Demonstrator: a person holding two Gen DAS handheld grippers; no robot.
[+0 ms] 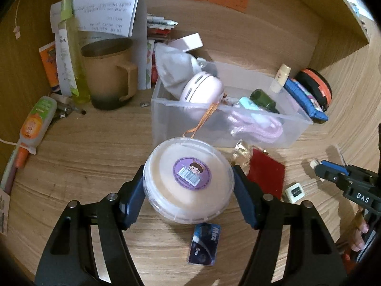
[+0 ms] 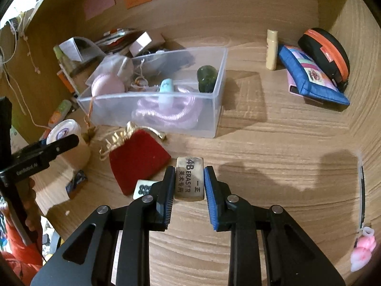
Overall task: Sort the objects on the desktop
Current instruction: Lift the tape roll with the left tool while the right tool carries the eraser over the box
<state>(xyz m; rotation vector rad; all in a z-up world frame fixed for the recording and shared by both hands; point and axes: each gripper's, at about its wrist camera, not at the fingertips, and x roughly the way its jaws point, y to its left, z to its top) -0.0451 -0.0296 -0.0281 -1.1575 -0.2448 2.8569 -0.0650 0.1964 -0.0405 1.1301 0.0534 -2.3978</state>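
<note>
My left gripper (image 1: 188,175) is shut on a round translucent container (image 1: 189,183) with a purple sticker on its lid, both blue pads pressing its sides; whether it touches the desk I cannot tell. It sits just in front of the clear plastic box (image 1: 178,124), which holds a pink round case, a pink cord and a green bottle. My right gripper (image 2: 189,170) is shut on a worn grey 4B eraser (image 2: 189,182), held lengthwise between the pads. The left wrist view shows the right gripper (image 1: 319,166) at the far right. The right wrist view shows the left gripper (image 2: 71,140) and the container (image 2: 63,131).
A red pouch (image 2: 138,164) with gold trim and a small white tile (image 2: 142,187) lie between the grippers. A blue card packet (image 1: 204,243) lies near me. A mug (image 1: 107,74) and a spray bottle stand back left. A blue pouch (image 2: 309,76) and a black-orange case (image 2: 326,52) sit back right.
</note>
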